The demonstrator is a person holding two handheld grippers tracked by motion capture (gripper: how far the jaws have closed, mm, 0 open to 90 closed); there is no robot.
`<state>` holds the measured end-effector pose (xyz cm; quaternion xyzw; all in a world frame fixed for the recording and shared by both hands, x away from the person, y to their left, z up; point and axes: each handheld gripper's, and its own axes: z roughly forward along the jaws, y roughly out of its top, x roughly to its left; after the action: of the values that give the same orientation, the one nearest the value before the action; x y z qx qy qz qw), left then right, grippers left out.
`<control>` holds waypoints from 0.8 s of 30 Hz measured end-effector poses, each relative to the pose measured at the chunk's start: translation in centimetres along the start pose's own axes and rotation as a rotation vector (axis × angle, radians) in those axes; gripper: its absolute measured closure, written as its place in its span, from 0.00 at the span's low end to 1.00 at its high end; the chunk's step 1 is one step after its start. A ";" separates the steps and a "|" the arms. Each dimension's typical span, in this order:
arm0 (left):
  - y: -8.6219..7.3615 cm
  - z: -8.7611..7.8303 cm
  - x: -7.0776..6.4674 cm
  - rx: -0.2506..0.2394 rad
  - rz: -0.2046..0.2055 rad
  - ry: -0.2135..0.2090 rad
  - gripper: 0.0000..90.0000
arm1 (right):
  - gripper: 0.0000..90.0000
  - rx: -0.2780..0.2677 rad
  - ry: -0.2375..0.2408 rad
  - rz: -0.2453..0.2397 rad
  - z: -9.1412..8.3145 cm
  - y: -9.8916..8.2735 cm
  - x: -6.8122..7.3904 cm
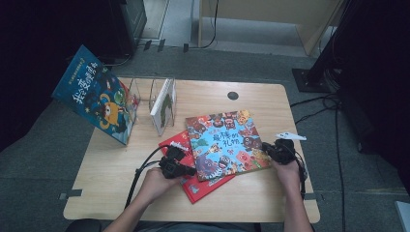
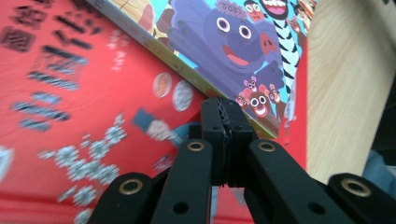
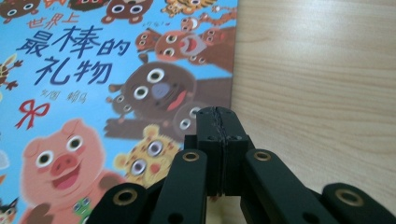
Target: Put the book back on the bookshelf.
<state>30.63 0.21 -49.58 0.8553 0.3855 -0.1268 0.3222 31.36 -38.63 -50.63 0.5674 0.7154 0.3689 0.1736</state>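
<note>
well, from above, the animal book [image 1: 225, 143] lies skewed on the red book [image 1: 193, 186] near the table's [image 1: 106, 183] six o'clock edge, a gripper at each side: left gripper [image 1: 189, 170] at its eight o'clock corner, right gripper [image 1: 267, 147] at three o'clock, likely to square it. in the left gripper view, the jaws are pressed together, empty, over red, tips at the spine. in the right gripper view, jaws are likewise closed, pinching nothing, tips at the cover's edge.
</note>
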 end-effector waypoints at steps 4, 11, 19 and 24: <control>0.5 0.6 -0.7 0.011 0.011 0.002 1.00 | 0.99 0.001 -0.006 0.004 -0.6 -0.7 0.0; 1.5 -0.5 0.2 -0.008 0.002 0.024 0.99 | 0.99 -0.019 -0.006 0.025 -1.6 -1.9 0.4; 2.6 -2.1 2.4 -0.041 -0.037 0.058 0.97 | 0.99 -0.013 -0.025 0.029 -3.5 -3.8 1.6; 2.9 -2.5 3.4 -0.059 -0.067 0.068 0.97 | 0.99 0.007 -0.017 0.028 -4.5 -4.8 1.9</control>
<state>34.93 2.35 -47.96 0.8359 0.4281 -0.0968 0.3296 24.56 -38.69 -50.76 0.5810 0.7072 0.3640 0.1727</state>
